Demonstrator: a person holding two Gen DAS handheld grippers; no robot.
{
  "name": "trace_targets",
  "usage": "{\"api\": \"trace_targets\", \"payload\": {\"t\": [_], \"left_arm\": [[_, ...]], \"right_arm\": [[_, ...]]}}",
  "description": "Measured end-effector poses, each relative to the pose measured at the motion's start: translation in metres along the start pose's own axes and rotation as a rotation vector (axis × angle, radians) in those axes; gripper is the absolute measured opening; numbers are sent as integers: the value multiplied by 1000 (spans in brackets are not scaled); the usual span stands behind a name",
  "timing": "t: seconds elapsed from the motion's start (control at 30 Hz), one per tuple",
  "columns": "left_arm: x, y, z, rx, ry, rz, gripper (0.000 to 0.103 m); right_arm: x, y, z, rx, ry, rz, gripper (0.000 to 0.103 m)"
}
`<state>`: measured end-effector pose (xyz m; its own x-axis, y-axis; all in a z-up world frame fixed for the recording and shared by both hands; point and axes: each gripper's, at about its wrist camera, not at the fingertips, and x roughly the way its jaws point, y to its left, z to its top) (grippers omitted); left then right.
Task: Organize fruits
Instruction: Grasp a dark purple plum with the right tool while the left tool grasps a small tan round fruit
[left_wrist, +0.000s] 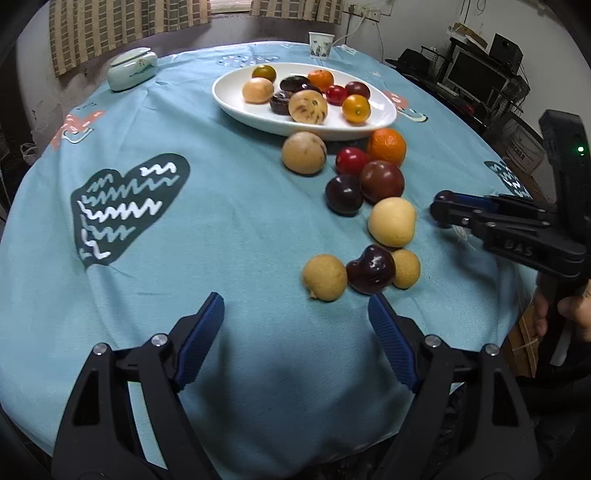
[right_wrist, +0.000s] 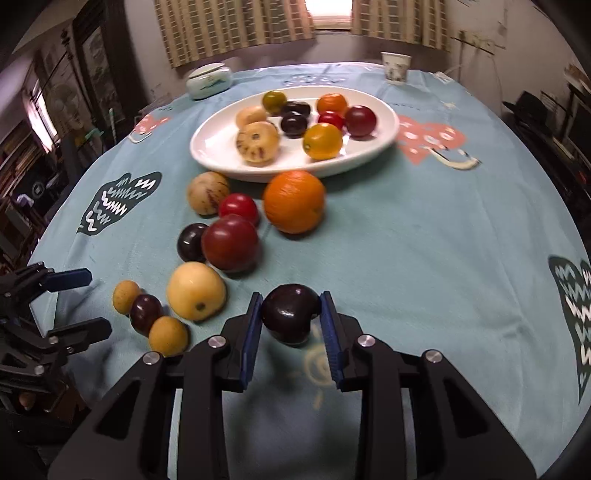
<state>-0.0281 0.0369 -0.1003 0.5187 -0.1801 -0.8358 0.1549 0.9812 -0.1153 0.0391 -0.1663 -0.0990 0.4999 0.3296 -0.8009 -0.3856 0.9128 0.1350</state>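
A white oval plate (left_wrist: 236, 99) (right_wrist: 218, 140) holds several fruits at the far side of the blue tablecloth. Loose fruits lie in front of it: an orange (right_wrist: 294, 201) (left_wrist: 386, 146), red and dark plums (right_wrist: 229, 242) (left_wrist: 381, 181), pale round fruits (right_wrist: 195, 290) (left_wrist: 392, 221) and small tan ones (left_wrist: 325, 277). My right gripper (right_wrist: 290, 317) is shut on a dark plum (right_wrist: 290, 315) just above the cloth; it shows from the side in the left wrist view (left_wrist: 443, 212). My left gripper (left_wrist: 295, 314) is open and empty, near the table's front edge, left of the nearest fruits.
A white lidded dish (left_wrist: 132, 68) (right_wrist: 208, 79) stands at the back left and a paper cup (left_wrist: 320, 44) (right_wrist: 395, 67) at the back. The round table's edge drops off on all sides. Shelves and electronics stand to the right.
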Motion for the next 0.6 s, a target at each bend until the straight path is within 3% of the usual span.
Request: {"api": "trace_targets", "payload": {"t": [0.1,0.13,0.2,0.23,0.6], "left_arm": [[13,-1,0,-8,13,5,72],[14,-2,1,-2,-18,17,67],[14,0,4,-20,-37,-38,47],[14,2,5,-31,-39,-69,30],[8,-1,2,-40,-44,-79,28]], "right_arm": [[-3,-8,-7,29,14,9,32],[-3,-9,-9,36,18,16,32],[-1,-10,-11,50,27,41,32],[0,-9,-12,51,31,47,32],[0,0,-14,40,33,45,32]]}}
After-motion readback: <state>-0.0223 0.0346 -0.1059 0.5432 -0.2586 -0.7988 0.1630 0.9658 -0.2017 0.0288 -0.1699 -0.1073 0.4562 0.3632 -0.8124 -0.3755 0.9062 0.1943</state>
